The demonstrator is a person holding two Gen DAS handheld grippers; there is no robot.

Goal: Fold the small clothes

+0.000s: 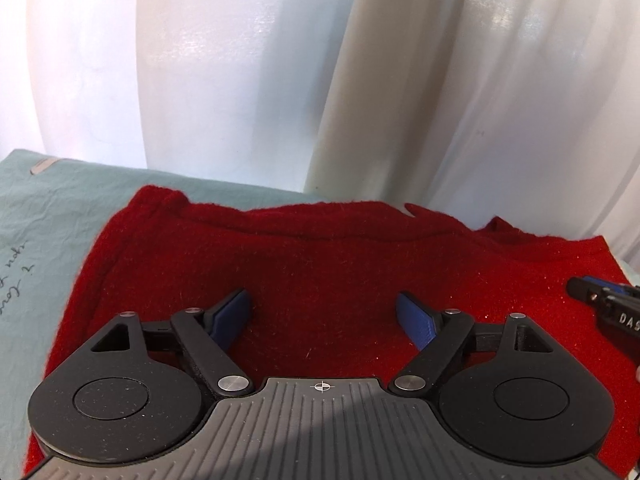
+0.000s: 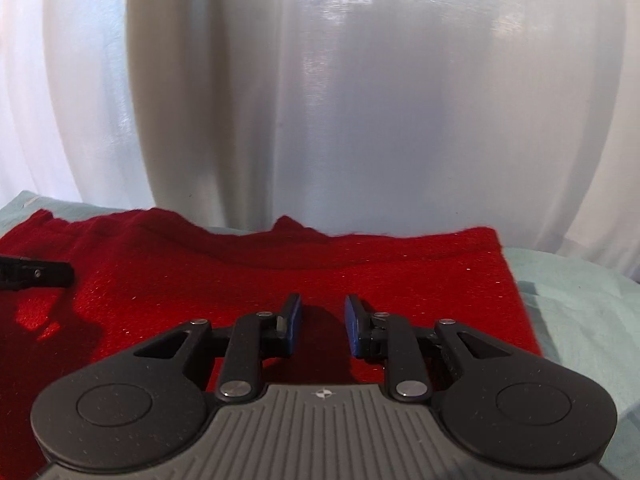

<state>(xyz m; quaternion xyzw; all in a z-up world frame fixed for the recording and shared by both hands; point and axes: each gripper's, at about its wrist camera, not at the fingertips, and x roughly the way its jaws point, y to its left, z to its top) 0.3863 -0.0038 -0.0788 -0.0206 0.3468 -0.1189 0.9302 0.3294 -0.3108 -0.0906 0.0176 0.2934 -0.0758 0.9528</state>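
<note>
A red fuzzy garment lies spread flat on a pale green cloth. Its far edge is rumpled and folded over. My left gripper hovers over the garment's left part, jaws wide open and empty. My right gripper hovers over the garment toward its right part, jaws partly open with a narrow gap and nothing between them. The right gripper's tip shows at the right edge of the left wrist view. The left gripper's finger shows at the left edge of the right wrist view.
White curtains hang close behind the surface's far edge. The green cloth extends to the right of the garment and carries handwriting at the far left. A small grey tab lies at the cloth's back left corner.
</note>
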